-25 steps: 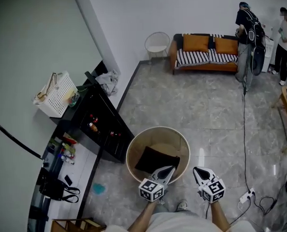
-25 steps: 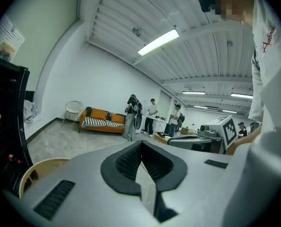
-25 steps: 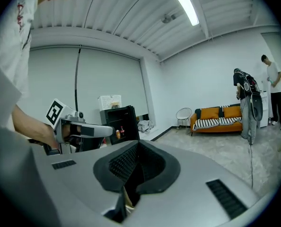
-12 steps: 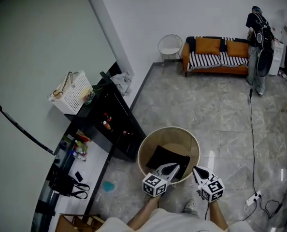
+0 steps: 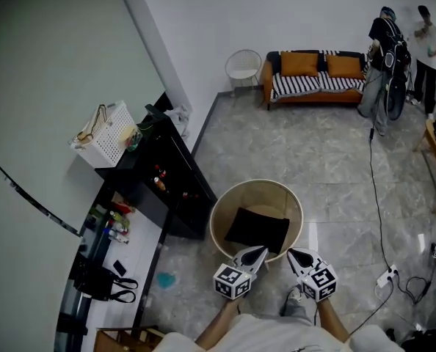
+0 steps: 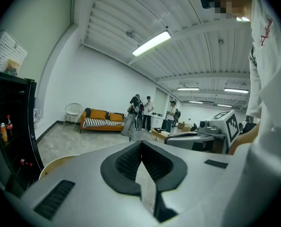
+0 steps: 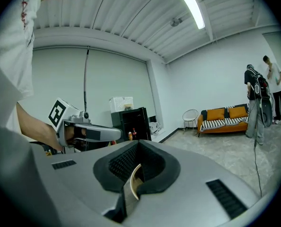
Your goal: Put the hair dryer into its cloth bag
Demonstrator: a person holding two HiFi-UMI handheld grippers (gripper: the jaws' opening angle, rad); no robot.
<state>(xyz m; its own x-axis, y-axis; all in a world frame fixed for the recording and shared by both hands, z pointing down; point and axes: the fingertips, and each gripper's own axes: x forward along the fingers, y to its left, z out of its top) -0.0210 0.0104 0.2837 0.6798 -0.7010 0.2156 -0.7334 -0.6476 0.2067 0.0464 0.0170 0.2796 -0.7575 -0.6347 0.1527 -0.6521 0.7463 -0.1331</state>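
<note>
A black cloth bag [image 5: 258, 229] lies flat on a round beige table [image 5: 223, 213] in the head view. I cannot make out a hair dryer in any view. My left gripper [image 5: 262, 250] is shut and empty, its tip over the table's near rim, just short of the bag. My right gripper [image 5: 291, 254] is also shut and empty, beside it at the rim's near right. In the left gripper view the shut left gripper [image 6: 141, 142] points level across the room, with the right gripper [image 6: 197, 136] alongside. The right gripper view shows the shut right gripper [image 7: 138, 143] and the left gripper [image 7: 98, 132].
A black cabinet [image 5: 166, 189] with bottles stands left of the table, a white basket [image 5: 104, 134] on it. Far off are an orange sofa [image 5: 313, 75], a white chair [image 5: 241, 64] and standing people [image 5: 385, 42]. A cable [image 5: 376, 196] and power strip [image 5: 387, 276] lie at right.
The person and both grippers have shifted across the floor beside the round table, and the room's angle in the head view changed. Both grippers stay shut and side by side.
</note>
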